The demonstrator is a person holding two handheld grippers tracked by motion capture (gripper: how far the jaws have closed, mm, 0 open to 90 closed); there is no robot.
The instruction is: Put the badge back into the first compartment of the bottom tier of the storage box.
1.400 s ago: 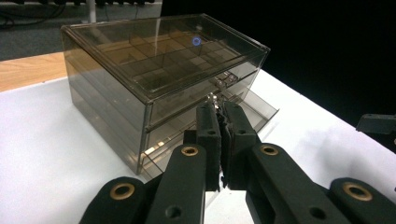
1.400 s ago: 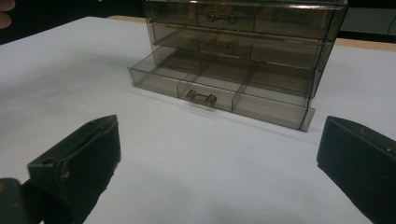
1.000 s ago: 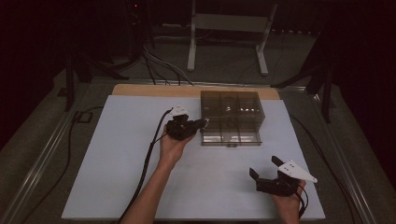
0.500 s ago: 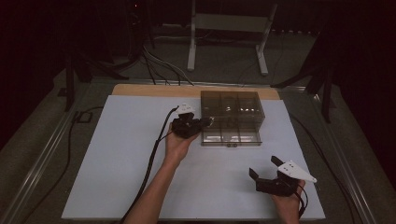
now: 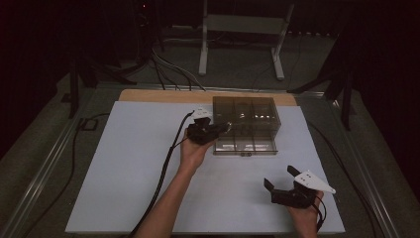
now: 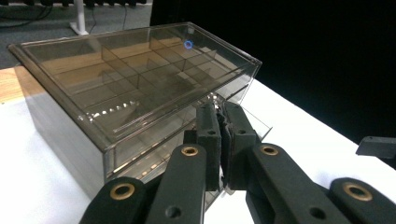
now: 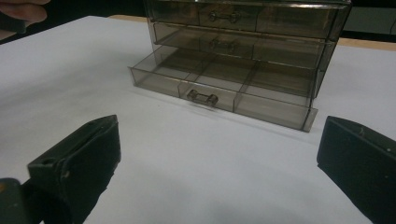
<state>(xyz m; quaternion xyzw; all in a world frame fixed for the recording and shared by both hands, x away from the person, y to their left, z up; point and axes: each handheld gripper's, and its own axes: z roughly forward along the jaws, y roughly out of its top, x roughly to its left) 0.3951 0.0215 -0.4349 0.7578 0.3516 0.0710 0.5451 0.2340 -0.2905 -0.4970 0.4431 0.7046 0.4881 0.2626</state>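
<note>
Reaching to a smoky drawer box that carries no readable writing
Left gripper sits pinched shut at the box's left front (bottom drawer out); right gripper rests low on the white table, jaws spread wide

Drawer box's top, cut off, perhaps lidded

Drawer box toward the table's far edge, bottom drawer out toward the person.
</note>
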